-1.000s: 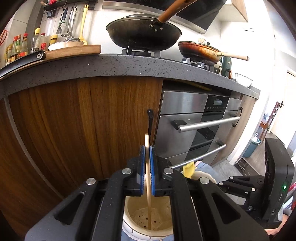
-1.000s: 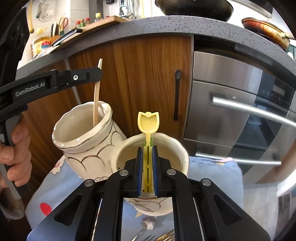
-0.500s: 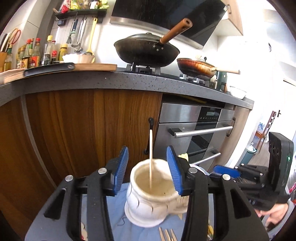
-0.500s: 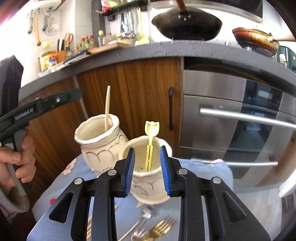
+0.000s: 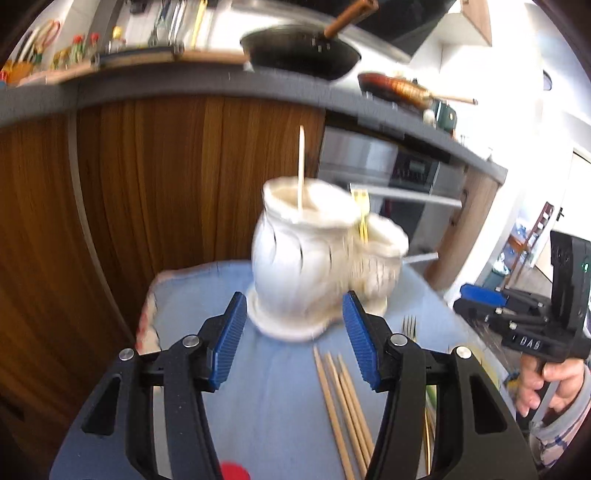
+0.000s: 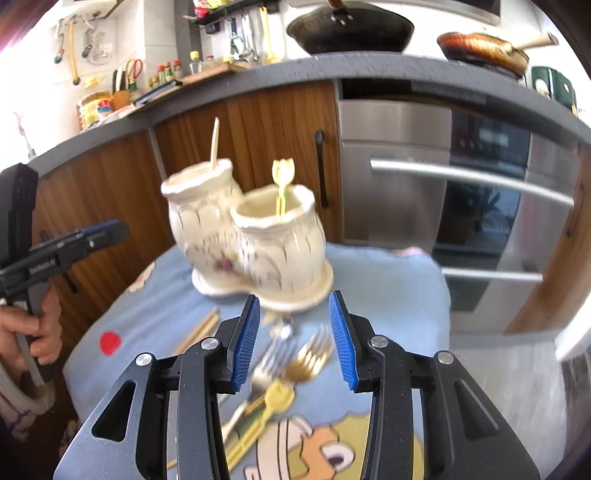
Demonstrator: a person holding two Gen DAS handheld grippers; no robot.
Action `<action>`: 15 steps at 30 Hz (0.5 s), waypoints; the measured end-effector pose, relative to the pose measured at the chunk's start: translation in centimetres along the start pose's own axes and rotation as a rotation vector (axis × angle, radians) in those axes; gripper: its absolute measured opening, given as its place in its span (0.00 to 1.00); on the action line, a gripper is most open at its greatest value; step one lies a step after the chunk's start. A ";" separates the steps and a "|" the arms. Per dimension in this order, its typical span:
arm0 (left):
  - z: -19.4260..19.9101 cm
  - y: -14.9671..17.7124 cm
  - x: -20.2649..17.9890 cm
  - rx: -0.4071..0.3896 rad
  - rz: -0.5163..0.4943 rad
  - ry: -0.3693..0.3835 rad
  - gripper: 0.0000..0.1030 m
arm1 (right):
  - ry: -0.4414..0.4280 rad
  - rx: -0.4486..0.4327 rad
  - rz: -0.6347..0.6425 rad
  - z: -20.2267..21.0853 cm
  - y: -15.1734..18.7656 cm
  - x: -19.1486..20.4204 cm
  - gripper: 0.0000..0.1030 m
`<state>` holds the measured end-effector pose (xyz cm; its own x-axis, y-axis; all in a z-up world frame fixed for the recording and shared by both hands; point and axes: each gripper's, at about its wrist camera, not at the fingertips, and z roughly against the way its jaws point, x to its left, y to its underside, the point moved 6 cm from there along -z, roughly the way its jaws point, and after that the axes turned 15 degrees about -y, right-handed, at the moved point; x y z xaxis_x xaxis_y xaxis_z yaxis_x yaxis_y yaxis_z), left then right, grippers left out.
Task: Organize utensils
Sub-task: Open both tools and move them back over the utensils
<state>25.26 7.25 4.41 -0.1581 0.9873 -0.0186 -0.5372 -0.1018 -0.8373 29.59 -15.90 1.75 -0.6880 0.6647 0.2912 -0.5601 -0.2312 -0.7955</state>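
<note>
A cream double-pot utensil holder [image 5: 306,258] [image 6: 255,240] stands on a blue cloth [image 5: 280,398]. A wooden chopstick [image 5: 301,166] [image 6: 214,144] stands in its taller pot. A yellow tulip-topped utensil [image 6: 281,184] [image 5: 362,210] stands in the lower pot. My left gripper [image 5: 293,347] is open and empty, just before the holder. My right gripper [image 6: 295,339] is open and empty above loose forks [image 6: 295,358]. Several chopsticks [image 5: 343,398] lie on the cloth right of my left gripper.
A second yellow utensil [image 6: 266,406] lies by the forks. A fork [image 5: 408,326] lies right of the holder. Wooden cabinet doors [image 5: 166,184] and a steel oven front [image 6: 443,184] stand behind the cloth. Pans sit on the counter [image 6: 351,26] above.
Both grippers let go of their utensils, opened wide and drew back and down from the holder. The chopstick and the yellow utensil stay standing in the pots.
</note>
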 end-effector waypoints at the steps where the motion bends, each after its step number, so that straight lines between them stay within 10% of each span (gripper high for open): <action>1: -0.2 0.8 -0.1 0.016 -0.005 -0.004 0.53 | -0.003 0.008 -0.010 0.0 0.7 0.0 0.39; 15: -3.1 7.7 -2.2 0.207 -0.129 -0.029 0.53 | -0.055 0.117 -0.096 -0.3 7.2 0.9 0.39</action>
<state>24.05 4.64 -3.69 -0.0994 0.9900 0.0999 -0.7122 -0.0007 -0.7020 25.11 -16.78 -3.86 -0.6509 0.6489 0.3942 -0.6725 -0.2517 -0.6960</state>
